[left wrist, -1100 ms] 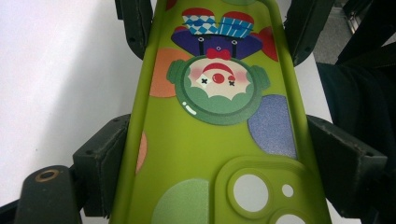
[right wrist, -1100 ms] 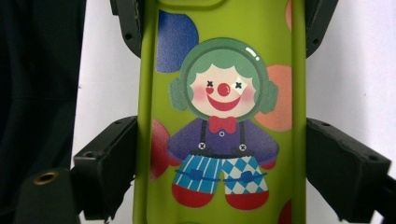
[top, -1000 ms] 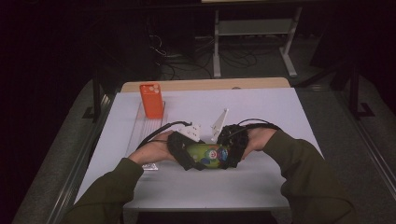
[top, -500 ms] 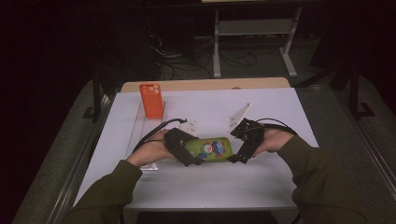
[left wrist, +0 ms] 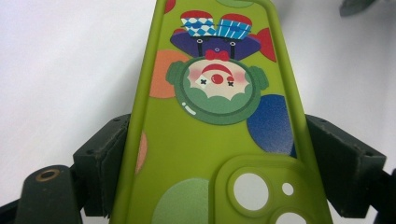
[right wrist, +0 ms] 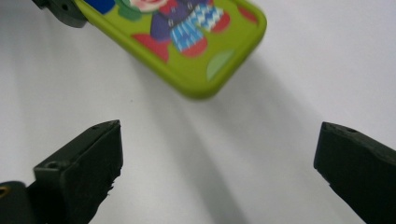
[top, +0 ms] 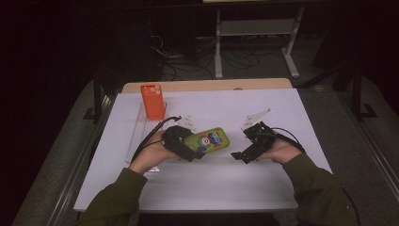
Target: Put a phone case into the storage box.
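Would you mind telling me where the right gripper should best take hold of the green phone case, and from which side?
Probably the free short end of the green phone case, approached from the right gripper side, jaws across its two long edges. The left gripper is shut on those edges at the camera-cutout end, so the clown-print end juts out unsupported above the white table. The right jaws, which have just been opening, stand wide with nothing between them.

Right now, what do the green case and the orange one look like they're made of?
Green case: probably soft silicone or rubbery plastic; matte, rounded raised lip, moulded camera holes, printed clown. Orange case: likely similar, a plain dull colour with a camera cutout, but too far off to be sure.
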